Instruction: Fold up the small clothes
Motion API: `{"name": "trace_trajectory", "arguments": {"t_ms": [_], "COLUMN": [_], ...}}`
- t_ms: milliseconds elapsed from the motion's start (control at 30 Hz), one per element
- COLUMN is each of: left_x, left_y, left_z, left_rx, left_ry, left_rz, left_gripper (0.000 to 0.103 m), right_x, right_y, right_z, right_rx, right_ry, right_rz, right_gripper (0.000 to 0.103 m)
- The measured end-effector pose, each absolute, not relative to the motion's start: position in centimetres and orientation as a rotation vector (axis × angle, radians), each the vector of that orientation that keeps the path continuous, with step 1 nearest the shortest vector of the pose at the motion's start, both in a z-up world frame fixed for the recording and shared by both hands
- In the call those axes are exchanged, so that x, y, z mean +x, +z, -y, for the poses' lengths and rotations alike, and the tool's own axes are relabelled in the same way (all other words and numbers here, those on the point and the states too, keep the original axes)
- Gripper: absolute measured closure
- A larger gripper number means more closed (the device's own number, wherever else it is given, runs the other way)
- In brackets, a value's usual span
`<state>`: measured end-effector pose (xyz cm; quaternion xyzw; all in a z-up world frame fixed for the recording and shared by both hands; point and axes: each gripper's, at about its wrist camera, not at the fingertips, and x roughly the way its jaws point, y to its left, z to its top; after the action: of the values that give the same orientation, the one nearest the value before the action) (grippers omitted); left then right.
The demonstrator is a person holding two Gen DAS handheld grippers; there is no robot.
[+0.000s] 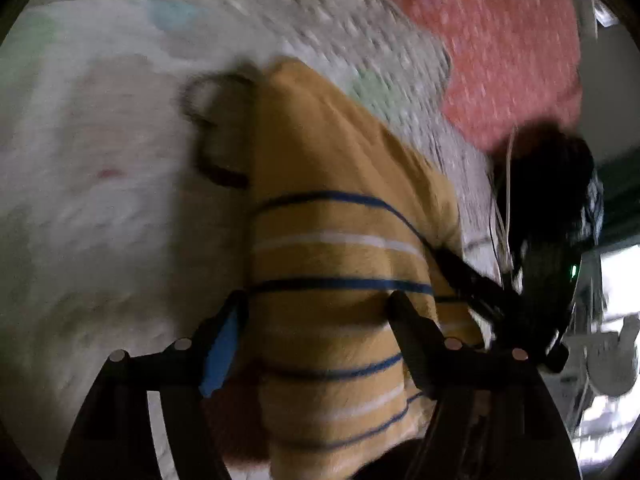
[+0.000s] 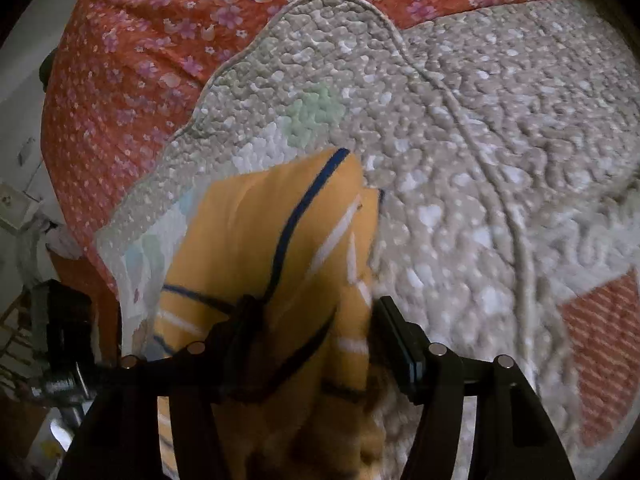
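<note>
— Under both cameras, what surface do you have?

— Under both cameras I see a grey quilted blanket with raised bumps and a corded edge. It lies on a red bedspread with small pink flowers. At the left border of the right wrist view there is a pale wall and some clutter I cannot name.

— What is difficult to read?

— The left wrist view is smeared, so the blanket there looks only pale. A dark curved loop lies beside the garment; I cannot tell what it is. At the right side of this view a dark mass with a green light stands; I take it for the other tool, but the details are lost. The lower part of the garment is cut off in both views.

— And the garment, relative to the tools?

— The yellow shirt with blue and white stripes lies on the blanket. My left gripper has its fingers spread, and the cloth runs between them; the pads do not press on it. My right gripper is also spread, with the shirt bunched between the fingers. The left finger touches a fold, the right finger stands just beside the cloth edge.
</note>
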<state>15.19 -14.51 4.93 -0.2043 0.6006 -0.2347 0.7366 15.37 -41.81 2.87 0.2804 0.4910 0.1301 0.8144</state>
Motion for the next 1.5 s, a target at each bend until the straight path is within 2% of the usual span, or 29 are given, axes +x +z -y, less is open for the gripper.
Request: {"name": "trace_trajectory", "arguments": {"t_ms": [33,67,100,133,167,200,267,333,567,600,733,833,967,1100,1133,1167,1200,1267,1400,1500], "left_x": [15.5,15.8,16.3,16.3,16.1,15.9,15.6,15.4,13.8,13.9,15.0,13.9,11.6,9.8,9.3,8.8,8.6,8.3,7.4,7.2], "left_y": [4.4,3.9,3.3,3.1,3.2,3.5,4.2,5.4,10.2,10.3,8.1,8.0,10.7,10.5,9.4,8.7,7.8,6.3,5.9,6.4], "left_z": [15.6,16.9,17.4,17.9,18.2,18.1,17.1,15.7,8.9,8.1,3.5,0.9,0.5,2.6,3.2,3.3,3.8,4.4,4.8,5.1], "left_rx": [-0.424,-0.395,-0.387,-0.371,-0.351,-0.347,-0.376,-0.430,-0.447,-0.443,-0.463,-0.551,-0.523,-0.488,-0.473,-0.454,-0.435,-0.408,-0.361,-0.319], "left_ry": [-0.538,-0.547,-0.550,-0.546,-0.528,-0.514,-0.516,-0.525,-0.478,-0.458,-0.262,-0.259,-0.268,-0.320,-0.321,-0.304,-0.287,-0.266,-0.259,-0.248], "left_rz": [-1.341,-1.357,-1.359,-1.370,-1.373,-1.366,-1.349,-1.336,-1.229,-1.221,-1.255,-1.230,-1.134,-1.141,-1.169,-1.187,-1.202,-1.216,-1.172,-1.175], "left_gripper": [0.020,0.013,0.013,0.013,0.024,0.041,0.060,0.064,0.064,0.061,0.058,0.058,0.058,0.058,0.058,0.058,0.058,0.058,0.055,0.055], "right_x": [15.7,15.9,16.0,16.1,16.1,16.0,15.6,15.3,15.6,16.0,16.8,16.0,14.1,13.5,13.4,13.4,13.3,13.0,12.6,12.0], "right_y": [2.7,2.6,2.7,3.0,3.4,3.8,5.1,6.5,10.4,10.0,8.2,9.4,11.7,9.7,8.5,7.5,6.0,4.0,2.4,3.8], "right_z": [41.7,41.4,41.2,40.9,40.7,40.5,40.0,39.2,32.8,31.9,30.7,31.5,29.7,26.6,26.1,25.9,26.0,27.0,29.1,29.6], "right_rx": [0.600,0.600,0.599,0.599,0.590,0.578,0.582,0.602,0.594,0.580,0.481,0.510,0.537,0.595,0.549,0.505,0.478,0.535,0.676,0.706], "right_ry": [0.278,0.281,0.282,0.286,0.282,0.280,0.293,0.337,0.509,0.501,0.337,0.340,0.510,0.668,0.630,0.587,0.545,0.540,0.589,0.589], "right_rz": [-1.047,-1.053,-1.056,-1.061,-1.057,-1.050,-1.027,-0.995,-0.917,-0.927,-0.990,-0.945,-0.897,-1.023,-1.077,-1.120,-1.179,-1.226,-1.243,-1.218], "right_gripper": [0.036,0.041,0.058,0.061,0.068,0.072,0.075,0.077,0.076,0.071,0.070,0.070,0.071,0.072,0.074,0.081,0.093,0.101,0.102,0.099]}}
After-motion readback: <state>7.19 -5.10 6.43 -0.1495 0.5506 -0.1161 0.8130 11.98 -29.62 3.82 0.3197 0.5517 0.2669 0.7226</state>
